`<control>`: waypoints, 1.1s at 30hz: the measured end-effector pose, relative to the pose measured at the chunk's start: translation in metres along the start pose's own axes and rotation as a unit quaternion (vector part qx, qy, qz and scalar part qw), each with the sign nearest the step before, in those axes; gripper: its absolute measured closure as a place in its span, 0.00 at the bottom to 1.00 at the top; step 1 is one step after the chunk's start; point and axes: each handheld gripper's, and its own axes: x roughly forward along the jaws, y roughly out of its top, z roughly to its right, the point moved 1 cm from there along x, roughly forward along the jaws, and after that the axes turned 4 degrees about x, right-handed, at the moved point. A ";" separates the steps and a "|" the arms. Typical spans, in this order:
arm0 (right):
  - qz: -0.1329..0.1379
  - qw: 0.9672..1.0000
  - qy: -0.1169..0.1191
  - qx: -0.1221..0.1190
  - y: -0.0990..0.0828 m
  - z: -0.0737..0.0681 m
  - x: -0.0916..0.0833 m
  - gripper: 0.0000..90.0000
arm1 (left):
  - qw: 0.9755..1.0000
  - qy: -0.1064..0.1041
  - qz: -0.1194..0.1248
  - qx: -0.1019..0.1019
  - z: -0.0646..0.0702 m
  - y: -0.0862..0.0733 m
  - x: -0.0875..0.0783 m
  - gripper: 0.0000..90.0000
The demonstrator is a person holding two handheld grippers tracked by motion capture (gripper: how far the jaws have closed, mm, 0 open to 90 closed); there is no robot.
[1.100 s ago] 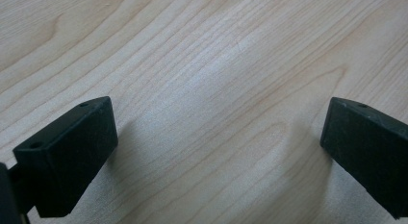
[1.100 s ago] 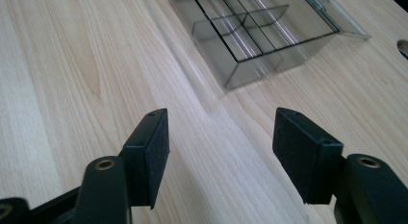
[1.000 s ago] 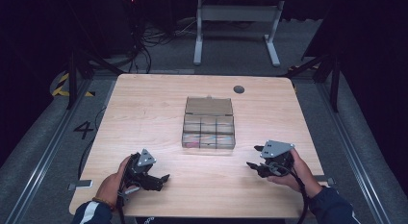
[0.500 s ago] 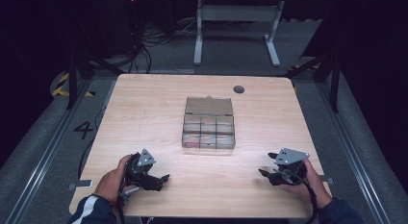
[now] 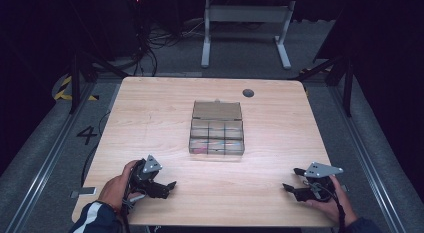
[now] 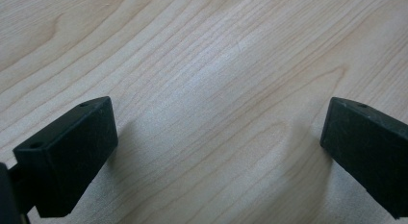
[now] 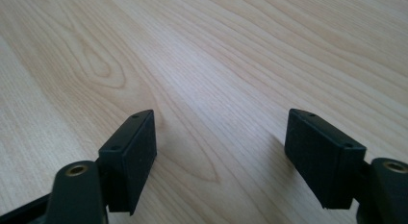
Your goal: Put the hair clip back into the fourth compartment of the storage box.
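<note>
Both the left gripper and the right gripper sit low over the bare tabletop, jaws apart and empty, the right's just opening, well apart from what looks like a clear box.

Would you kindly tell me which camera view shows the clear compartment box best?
The high view: the compartment box sits mid-table, lid open, whole. The left gripper view and right gripper view look at bare wooden table between open jaws.
</note>
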 end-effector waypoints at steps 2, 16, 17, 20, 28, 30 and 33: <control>0.007 1.000 -0.012 0.018 -0.004 0.004 -0.003 0.28 | 1.000 0.000 0.000 0.000 0.000 0.000 0.000 0.00; 0.001 1.000 -0.009 0.013 -0.003 0.008 0.000 0.21 | 1.000 0.000 0.000 0.000 0.000 0.000 0.000 0.00; 0.002 1.000 -0.009 0.013 -0.003 0.008 0.000 0.21 | 1.000 0.000 0.000 0.000 0.000 0.000 0.000 0.00; 0.002 1.000 -0.008 0.013 -0.003 0.008 0.000 0.21 | 1.000 0.000 0.000 0.000 0.000 0.000 0.000 0.00; 0.000 1.000 -0.009 0.015 -0.001 0.008 0.001 0.19 | 1.000 0.004 -0.002 -0.003 0.000 -0.001 -0.001 0.00; -0.001 1.000 -0.009 0.014 -0.001 0.008 0.002 0.19 | 1.000 0.004 -0.001 -0.004 0.001 -0.001 -0.001 0.00; -0.001 1.000 -0.009 0.013 -0.001 0.009 0.002 0.19 | 1.000 0.004 -0.002 -0.003 0.000 -0.001 -0.001 0.00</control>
